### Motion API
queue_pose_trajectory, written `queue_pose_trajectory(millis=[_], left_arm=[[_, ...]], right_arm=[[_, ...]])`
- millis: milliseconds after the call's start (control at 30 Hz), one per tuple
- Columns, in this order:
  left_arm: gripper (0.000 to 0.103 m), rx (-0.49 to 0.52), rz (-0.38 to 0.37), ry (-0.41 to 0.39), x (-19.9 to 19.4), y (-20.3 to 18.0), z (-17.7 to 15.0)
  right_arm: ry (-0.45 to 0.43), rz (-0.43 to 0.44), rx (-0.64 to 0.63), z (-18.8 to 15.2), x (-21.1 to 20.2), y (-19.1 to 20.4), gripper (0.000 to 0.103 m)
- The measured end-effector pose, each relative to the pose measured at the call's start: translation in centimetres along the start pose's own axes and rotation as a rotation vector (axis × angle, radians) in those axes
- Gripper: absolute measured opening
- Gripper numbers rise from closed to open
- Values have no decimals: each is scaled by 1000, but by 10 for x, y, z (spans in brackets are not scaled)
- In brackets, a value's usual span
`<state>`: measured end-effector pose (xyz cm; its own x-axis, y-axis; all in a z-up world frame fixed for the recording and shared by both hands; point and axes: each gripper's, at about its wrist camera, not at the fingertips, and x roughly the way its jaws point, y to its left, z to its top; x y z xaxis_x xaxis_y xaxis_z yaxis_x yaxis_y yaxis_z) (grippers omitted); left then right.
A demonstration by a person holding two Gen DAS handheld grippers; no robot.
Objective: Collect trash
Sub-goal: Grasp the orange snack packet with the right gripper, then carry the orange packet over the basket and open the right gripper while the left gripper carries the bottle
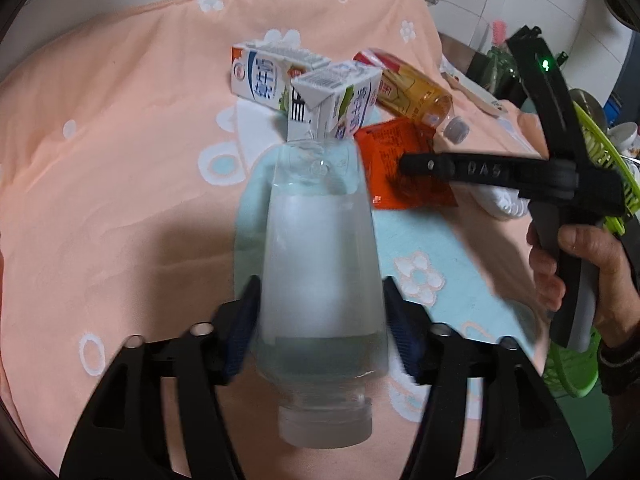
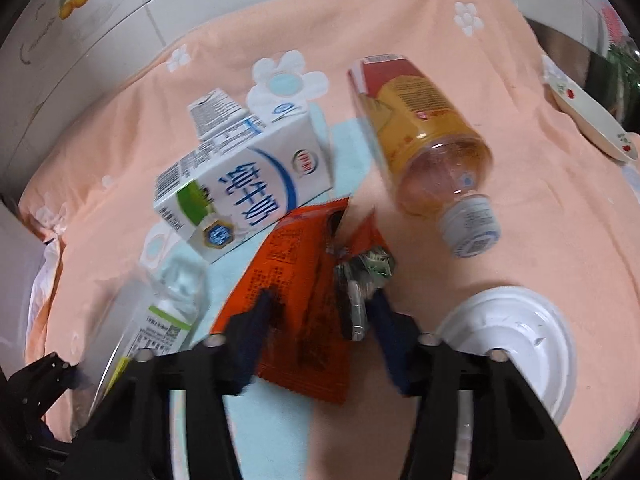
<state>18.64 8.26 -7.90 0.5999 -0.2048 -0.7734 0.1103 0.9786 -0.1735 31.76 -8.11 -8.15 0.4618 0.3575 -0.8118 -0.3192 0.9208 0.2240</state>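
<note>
With my left claw [image 1: 320, 320] spread around the clear bottle [image 1: 320, 256] and my right claw [image 2: 316, 312] half closed astride the orange wrapper [image 2: 296, 280] mid-surface, I judge I must pinch firmly, then lift each toward the bin.

On the peach cloth [image 2: 500, 184] lie two milk cartons [image 1: 260, 76], two bottles, one clear [image 1: 320, 264] and one with yellow label [image 2: 424, 136], one orange wrapper [image 2: 296, 292] and one white round lid [image 2: 516, 340]. One bowl [image 2: 588, 112] stands at the right edge.
</note>
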Motion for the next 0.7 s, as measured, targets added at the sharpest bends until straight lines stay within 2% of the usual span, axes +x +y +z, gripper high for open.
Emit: queue_pose_trajectory(millis=[67,267,567,600,667,700], left_arm=[[70,7,-6,-19,-5,-2,1],[72,10,-2,-22,-4,-3,10],[71,-21,14,29,24,-1,19],[70,-19,15,31,25,-2,19],[58,-17,17,42,30,-4,19],[58,-19,19,47,31,-5,19]], right_arm=[[-11,-2,-22,-2,-1,5,32],[-60,16,-51,-8,-20,14,19],[-127,30,-41,-27,-64,5,9],[-134,32,-36,-31,-71,2,9],[-149,33,-30,-40,-84,-3,8],[-155,33,-29,-42,-88,-5,8]])
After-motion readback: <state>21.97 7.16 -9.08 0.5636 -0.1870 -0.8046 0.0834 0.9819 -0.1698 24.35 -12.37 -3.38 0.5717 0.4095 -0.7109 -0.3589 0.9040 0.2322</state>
